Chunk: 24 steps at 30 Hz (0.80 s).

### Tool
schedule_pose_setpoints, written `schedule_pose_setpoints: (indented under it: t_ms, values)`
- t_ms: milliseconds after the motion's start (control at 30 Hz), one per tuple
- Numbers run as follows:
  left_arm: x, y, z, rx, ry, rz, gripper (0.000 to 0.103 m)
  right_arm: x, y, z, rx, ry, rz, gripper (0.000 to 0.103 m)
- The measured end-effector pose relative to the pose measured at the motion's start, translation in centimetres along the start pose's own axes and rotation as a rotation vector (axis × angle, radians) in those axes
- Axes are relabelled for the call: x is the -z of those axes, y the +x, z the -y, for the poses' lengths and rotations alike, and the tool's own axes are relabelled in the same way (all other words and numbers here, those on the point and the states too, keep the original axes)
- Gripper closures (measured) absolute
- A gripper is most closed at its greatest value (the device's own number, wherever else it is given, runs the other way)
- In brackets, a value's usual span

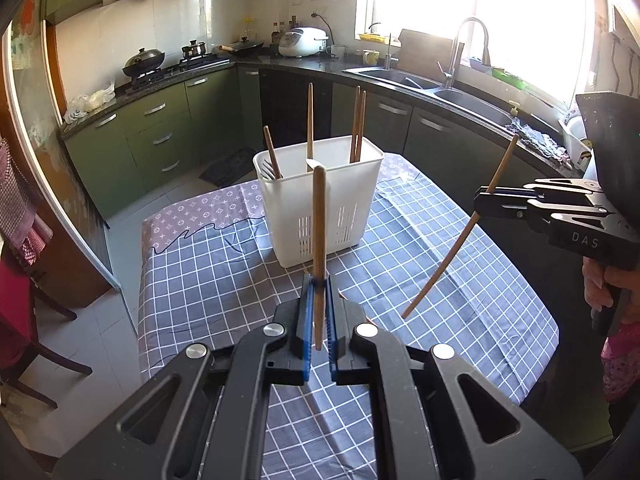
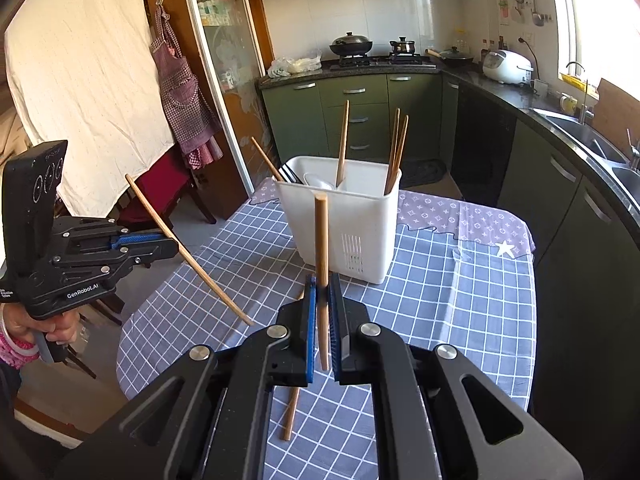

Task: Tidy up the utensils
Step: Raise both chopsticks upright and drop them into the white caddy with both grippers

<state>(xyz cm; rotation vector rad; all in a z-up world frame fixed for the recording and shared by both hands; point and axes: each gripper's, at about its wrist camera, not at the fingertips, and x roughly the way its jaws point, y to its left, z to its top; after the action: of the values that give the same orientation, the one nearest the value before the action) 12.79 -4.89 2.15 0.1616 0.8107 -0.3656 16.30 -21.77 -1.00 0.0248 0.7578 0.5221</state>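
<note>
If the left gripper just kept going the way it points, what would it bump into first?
Probably the white utensil caddy on the checked tablecloth. It stands straight ahead of the left gripper, whose jaws clamp a wooden chopstick. Depth is hard to judge.

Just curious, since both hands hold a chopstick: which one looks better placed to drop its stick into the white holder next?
Hard to call. The left tool and the right tool each grip a chopstick above the table, facing the holder. Right seems slightly nearer the pair, so perhaps right.
</note>
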Motion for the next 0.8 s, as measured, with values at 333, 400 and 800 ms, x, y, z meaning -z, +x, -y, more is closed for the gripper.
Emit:
schedule_pose_setpoints:
  t_ms: [333, 400, 800]
  values:
    - [-4.6, -2.0, 0.4, 0.011, 0.015, 0.068, 0.097, -6.5, -3.0, 0.5, -0.029, 0.009, 0.098, 0.096]
    - [-5.4, -2.4, 0.5, 0.015, 0.016, 0.078, 0.097, -8.0, -3.5, 0.7, -0.036, 0.014, 0.115, 0.096]
    - [-9.8, -5.0, 1.6, 0.013, 0.036, 0.172, 0.097, -17.0, -5.3, 4.0, 0.01, 0.101, 0.258, 0.096]
